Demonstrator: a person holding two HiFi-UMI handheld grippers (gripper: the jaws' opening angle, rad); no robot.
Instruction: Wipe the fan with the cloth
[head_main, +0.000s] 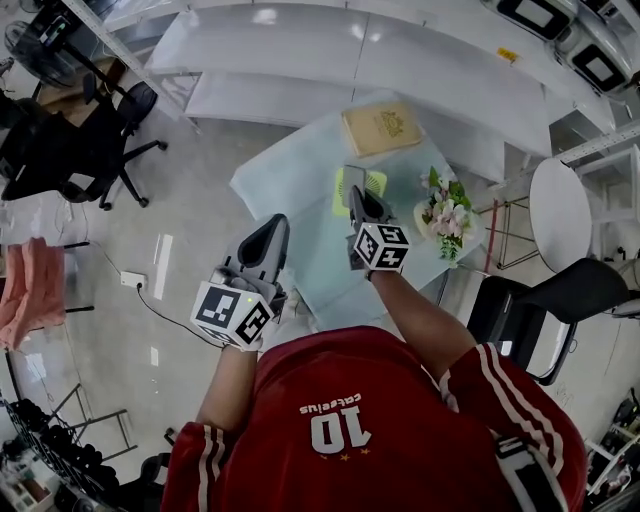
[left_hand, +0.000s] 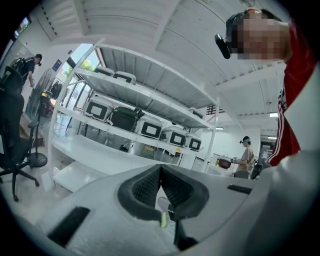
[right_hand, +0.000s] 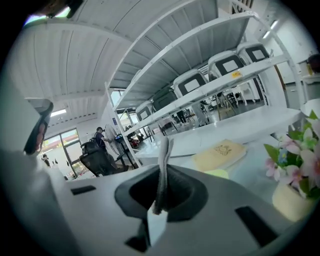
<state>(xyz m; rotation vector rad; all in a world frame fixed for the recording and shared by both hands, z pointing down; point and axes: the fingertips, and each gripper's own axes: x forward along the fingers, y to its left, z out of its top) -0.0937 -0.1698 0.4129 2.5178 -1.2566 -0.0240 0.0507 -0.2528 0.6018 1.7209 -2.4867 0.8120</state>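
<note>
One pale table (head_main: 285, 195), white shelves (head_main: 300, 45); left tongs (head_main: 272, 230) closed, right tongs (head_main: 362, 203) gripping cloth (head_main: 353, 179).

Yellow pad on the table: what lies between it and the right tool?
A light green mat lies between the yellow pad and the right tool, which holds a thin grey sheet; the head view shows it.

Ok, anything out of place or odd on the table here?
Nothing stands out. The yellow pad, green item and flowers sit tidily on the table; the right claw pinches a thin grey sheet.
</note>
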